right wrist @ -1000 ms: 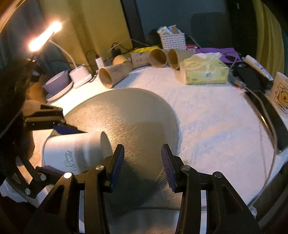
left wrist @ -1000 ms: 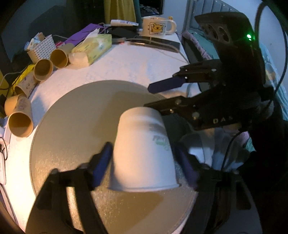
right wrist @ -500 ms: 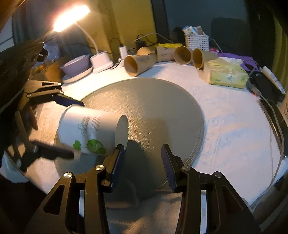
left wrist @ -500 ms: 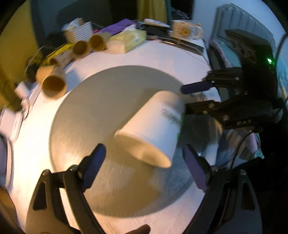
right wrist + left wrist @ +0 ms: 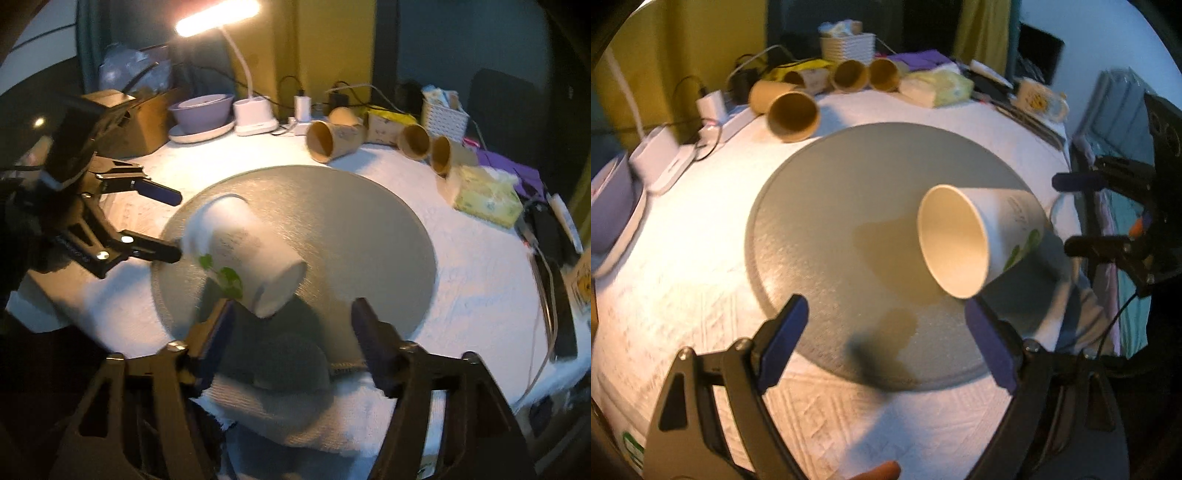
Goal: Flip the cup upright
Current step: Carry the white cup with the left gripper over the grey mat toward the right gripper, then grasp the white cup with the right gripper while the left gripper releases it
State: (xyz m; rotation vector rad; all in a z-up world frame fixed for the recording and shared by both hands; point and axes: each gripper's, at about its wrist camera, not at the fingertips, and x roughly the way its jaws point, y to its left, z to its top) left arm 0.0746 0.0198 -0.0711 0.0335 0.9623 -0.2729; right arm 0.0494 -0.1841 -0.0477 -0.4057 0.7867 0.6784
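Observation:
A white paper cup [image 5: 975, 240] with a green leaf print lies tilted on its side over the round grey mat [image 5: 849, 221], mouth toward the left wrist camera. In the right wrist view the cup [image 5: 243, 251] lies base toward the left gripper [image 5: 177, 225], which is open with its fingers beside the base, apart from it. My left gripper [image 5: 890, 339] is open and empty, the cup beyond its right finger. My right gripper [image 5: 291, 336] is open and empty; it shows at the right edge of the left wrist view [image 5: 1075, 214].
Several brown paper cups [image 5: 792, 110] lie on their sides at the table's far edge, with a tissue pack [image 5: 938, 86], a white basket [image 5: 847, 46], a mug [image 5: 1038, 99], a lit desk lamp [image 5: 218, 16] and a purple bowl [image 5: 201, 110]. A white cloth covers the table.
The left gripper opened, let go of the cup and pulled back. The cup went from upside down to tipped on its side, mouth now toward the left gripper.

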